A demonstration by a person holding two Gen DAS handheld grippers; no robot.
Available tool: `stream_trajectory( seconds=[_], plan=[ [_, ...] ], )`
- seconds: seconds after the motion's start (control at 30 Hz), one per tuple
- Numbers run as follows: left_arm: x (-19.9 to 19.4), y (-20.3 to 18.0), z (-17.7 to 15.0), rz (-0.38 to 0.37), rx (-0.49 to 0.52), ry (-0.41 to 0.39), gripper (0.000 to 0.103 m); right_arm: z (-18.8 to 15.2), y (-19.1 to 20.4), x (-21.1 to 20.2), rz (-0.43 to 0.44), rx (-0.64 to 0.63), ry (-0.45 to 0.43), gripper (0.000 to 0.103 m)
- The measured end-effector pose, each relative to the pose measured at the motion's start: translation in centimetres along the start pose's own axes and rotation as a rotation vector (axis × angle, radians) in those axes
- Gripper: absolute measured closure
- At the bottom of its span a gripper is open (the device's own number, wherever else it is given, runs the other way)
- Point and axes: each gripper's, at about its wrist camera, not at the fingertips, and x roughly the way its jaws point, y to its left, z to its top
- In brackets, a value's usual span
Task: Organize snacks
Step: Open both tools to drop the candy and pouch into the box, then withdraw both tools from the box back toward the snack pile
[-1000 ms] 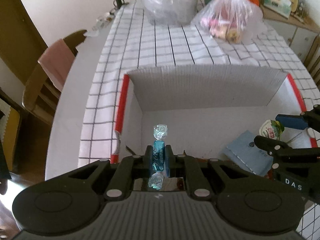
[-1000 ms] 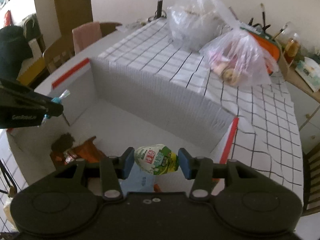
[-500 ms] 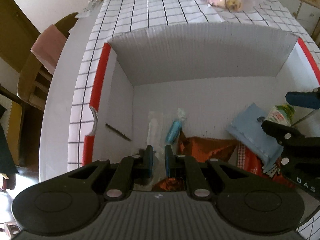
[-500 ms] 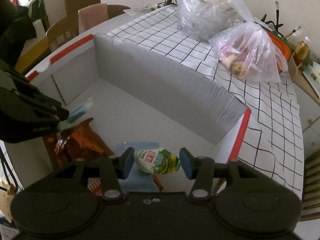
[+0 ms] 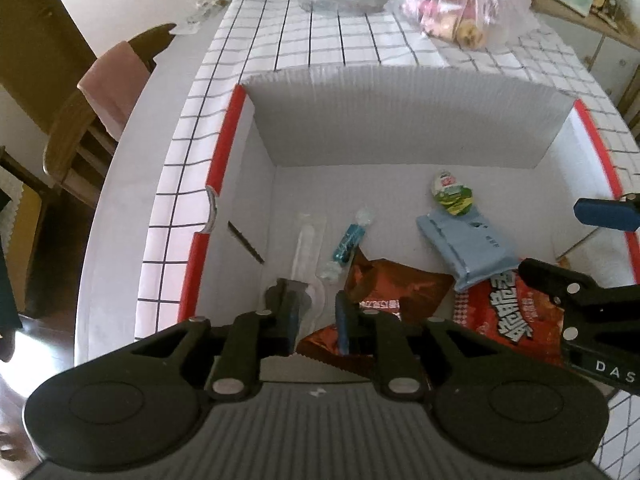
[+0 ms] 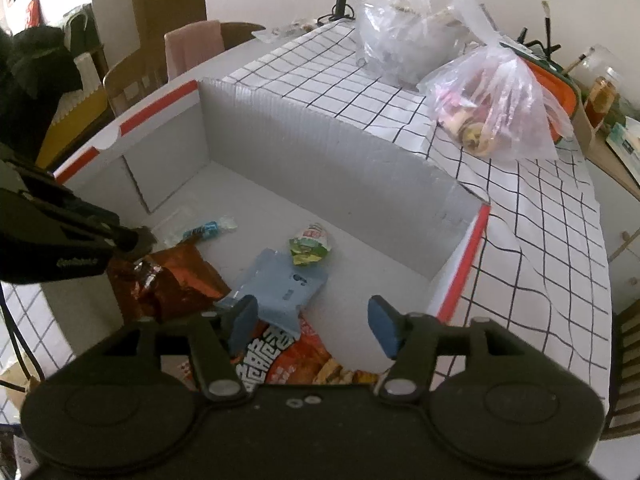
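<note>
Teal candy [image 5: 349, 242] lies diagonally on box floor [image 5: 400, 200], seemingly flat; both grippers empty, opening

A white cloth with a black grid [image 5: 324, 46] covers the desk. A wooden chair [image 5: 72, 136] with a pink cloth draped on its backrest [image 6: 194, 46] stands beside it. A glass jar [image 6: 602, 88] sits far right.
</note>
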Motion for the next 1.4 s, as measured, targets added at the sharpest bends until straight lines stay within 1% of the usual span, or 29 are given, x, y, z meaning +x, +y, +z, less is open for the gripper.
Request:
stream_trajectory(
  seconds=[0.07, 0.17, 0.33, 0.4, 0.47, 0.53, 0.73, 0.8, 0.87, 1.07, 1.17, 1.4],
  plan=[
    [-0.8, 0.1, -0.2, -0.012, -0.004, -0.015, 0.078, -0.2, 0.0, -0.8, -0.001, 0.009, -0.011, 0.039],
    [-2.2, 0.3, -0.6, -0.029, -0.003, -0.050, 0.076, -0.3, -0.2, -2.3, -0.002, 0.036, -0.032, 0.038],
    [-4.7, 0.5, -1.5, -0.066, 0.008, -0.096, 0.075, -0.6, 0.2, -5.2, -0.011, 0.077, -0.079, 0.030],
    [-5.9, 0.6, -2.0, -0.076, 0.018, -0.118, 0.071, -0.8, 0.6, -6.5, -0.016, 0.091, -0.101, 0.023],
    [-7.0, 0.7, -2.4, -0.081, 0.023, -0.141, 0.057, -0.9, 1.0, -7.6, -0.017, 0.103, -0.117, 0.023],
    [-8.2, 0.8, -2.8, -0.086, 0.023, -0.169, 0.050, -1.1, 1.4, -8.6, -0.015, 0.113, -0.132, 0.022],
    [-11.3, 1.6, -4.3, -0.104, 0.031, -0.229, 0.050, -1.9, 2.8, -11.8, -0.007, 0.147, -0.182, 0.017],
    [-12.4, 1.8, -4.9, -0.115, 0.031, -0.249, 0.047, -2.3, 3.1, -12.9, 0.000, 0.162, -0.203, 0.010],
    [-13.5, 2.0, -5.6, -0.126, 0.034, -0.273, 0.042, -2.8, 3.5, -13.9, 0.004, 0.174, -0.219, 0.009],
    [-16.2, 2.5, -7.6, -0.159, 0.047, -0.327, 0.040, -4.1, 4.7, -16.7, 0.014, 0.203, -0.260, 0.008],
    [-17.5, 2.9, -8.7, -0.170, 0.054, -0.357, 0.035, -5.0, 5.4, -18.0, 0.009, 0.214, -0.280, 0.001],
    [-19.5, 3.6, -11.8, -0.178, 0.064, -0.409, 0.034, -7.2, 7.0, -20.0, 0.023, 0.233, -0.301, 0.000]
  ],
)
